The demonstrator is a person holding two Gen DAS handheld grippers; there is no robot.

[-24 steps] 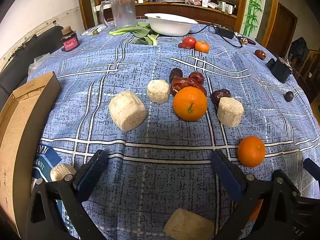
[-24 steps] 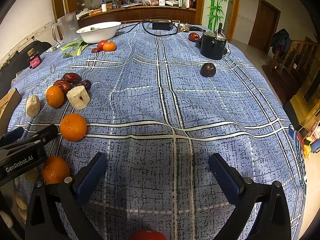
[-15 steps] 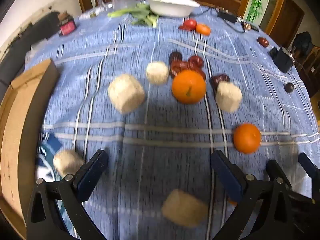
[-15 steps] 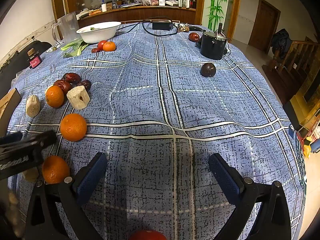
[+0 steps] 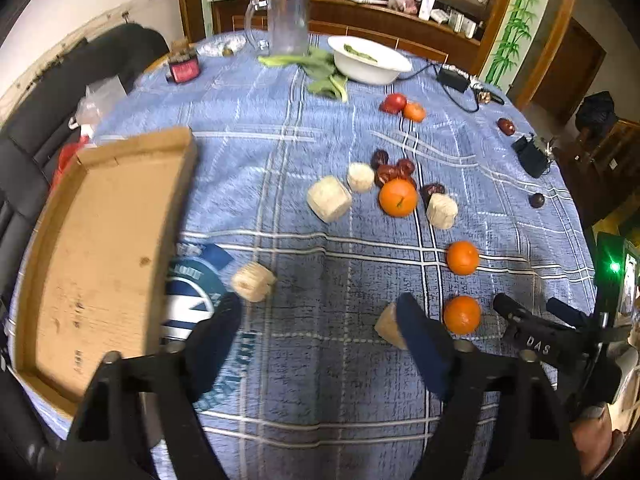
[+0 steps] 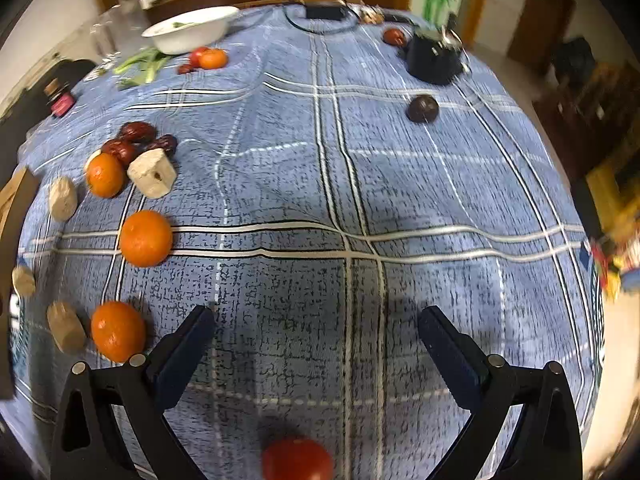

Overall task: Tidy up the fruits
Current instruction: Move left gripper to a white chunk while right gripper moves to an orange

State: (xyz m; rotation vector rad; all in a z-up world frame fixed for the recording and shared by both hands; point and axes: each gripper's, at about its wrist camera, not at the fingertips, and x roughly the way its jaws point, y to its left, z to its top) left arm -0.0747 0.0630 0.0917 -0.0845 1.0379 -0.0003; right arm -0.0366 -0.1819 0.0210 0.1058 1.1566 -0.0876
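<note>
Three oranges lie on the blue checked tablecloth (image 5: pixel 320 128): one (image 5: pixel 397 197) by a cluster of red dates (image 5: pixel 394 168), one (image 5: pixel 462 257) nearer, one (image 5: pixel 461 314) nearest. Several pale beige chunks (image 5: pixel 329 199) are scattered among them. My left gripper (image 5: pixel 320 332) is open and empty, raised above the cloth. My right gripper (image 6: pixel 316 340) is open and empty, above bare cloth; a red tomato (image 6: pixel 297 458) sits below it. The oranges also show at the left of the right wrist view (image 6: pixel 145 237). The right gripper appears in the left wrist view (image 5: pixel 532 332).
A shallow cardboard tray (image 5: pixel 100 248) lies at the left edge. A white bowl (image 5: pixel 368 64), greens (image 5: pixel 324 76), a glass jug (image 5: pixel 286 24), a tomato and small orange (image 5: pixel 404 106) stand at the back. A dark round fruit (image 6: pixel 422 108) and black device (image 6: pixel 434 58) are far right.
My left gripper has risen and pulled back, so the tray and more of the table show. My right gripper has tilted and shifted slightly; the left gripper has left its view.
</note>
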